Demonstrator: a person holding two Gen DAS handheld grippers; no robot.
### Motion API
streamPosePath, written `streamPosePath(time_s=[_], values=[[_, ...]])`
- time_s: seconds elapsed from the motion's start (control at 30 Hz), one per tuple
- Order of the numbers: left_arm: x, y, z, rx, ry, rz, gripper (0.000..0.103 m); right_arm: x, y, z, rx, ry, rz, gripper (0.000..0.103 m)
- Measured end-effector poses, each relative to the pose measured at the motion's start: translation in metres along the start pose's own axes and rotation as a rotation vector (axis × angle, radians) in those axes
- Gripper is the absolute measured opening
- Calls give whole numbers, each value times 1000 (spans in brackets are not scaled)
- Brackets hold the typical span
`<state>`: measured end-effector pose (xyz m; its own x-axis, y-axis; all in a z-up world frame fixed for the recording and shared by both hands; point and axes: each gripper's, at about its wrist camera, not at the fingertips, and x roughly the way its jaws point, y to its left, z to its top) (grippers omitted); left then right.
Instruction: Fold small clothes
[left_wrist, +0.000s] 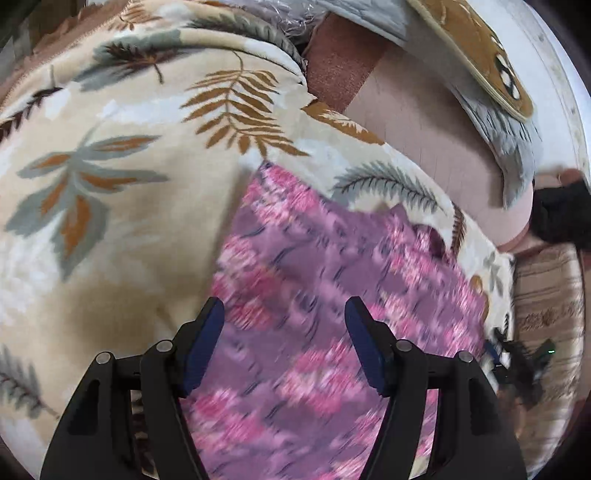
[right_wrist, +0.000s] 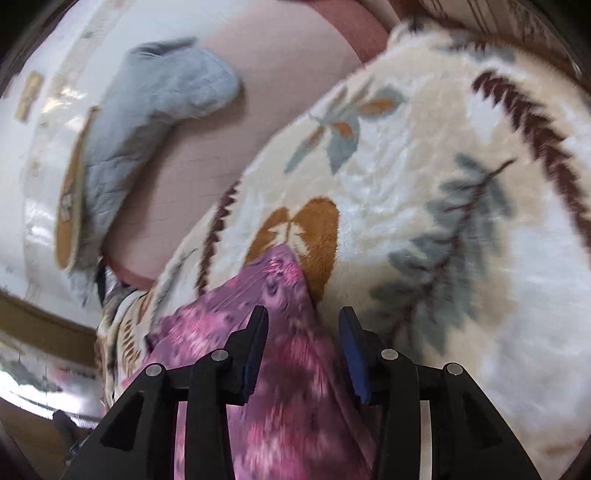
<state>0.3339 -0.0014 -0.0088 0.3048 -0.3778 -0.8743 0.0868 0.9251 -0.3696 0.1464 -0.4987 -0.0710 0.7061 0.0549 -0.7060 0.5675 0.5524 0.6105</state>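
Note:
A small purple garment with pink flowers (left_wrist: 317, 266) lies spread on a cream blanket with a leaf pattern (left_wrist: 110, 192). My left gripper (left_wrist: 284, 317) is open just above the garment's near part, with cloth showing between the fingers. In the right wrist view the same garment (right_wrist: 280, 288) comes to a corner on the blanket (right_wrist: 424, 184). My right gripper (right_wrist: 303, 325) is open over that corner, the cloth running between its fingers. Both views are blurred by motion.
A grey quilted cloth with a brown-edged mat (left_wrist: 491, 122) lies on a pink sheet (left_wrist: 436, 122) beyond the blanket; it also shows in the right wrist view (right_wrist: 147, 110). A patterned rug (left_wrist: 546, 295) is at the right. The other gripper (left_wrist: 517, 358) shows at the garment's right edge.

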Motion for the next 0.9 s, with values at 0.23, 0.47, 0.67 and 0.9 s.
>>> streamPosePath(time_s=[0.23, 0.47, 0.67, 0.9], values=[[38, -17, 12, 96, -1, 59, 67, 11, 36, 1, -188, -70, 42, 4], [50, -33, 13, 215, -16, 189, 67, 27, 10, 2, -170, 7, -99, 7], [19, -44, -19, 253, -65, 42, 68, -30, 33, -26, -210, -170, 107, 18], [34, -63, -54, 404, -40, 179, 68, 0, 38, -55, -364, -48, -80, 19]])
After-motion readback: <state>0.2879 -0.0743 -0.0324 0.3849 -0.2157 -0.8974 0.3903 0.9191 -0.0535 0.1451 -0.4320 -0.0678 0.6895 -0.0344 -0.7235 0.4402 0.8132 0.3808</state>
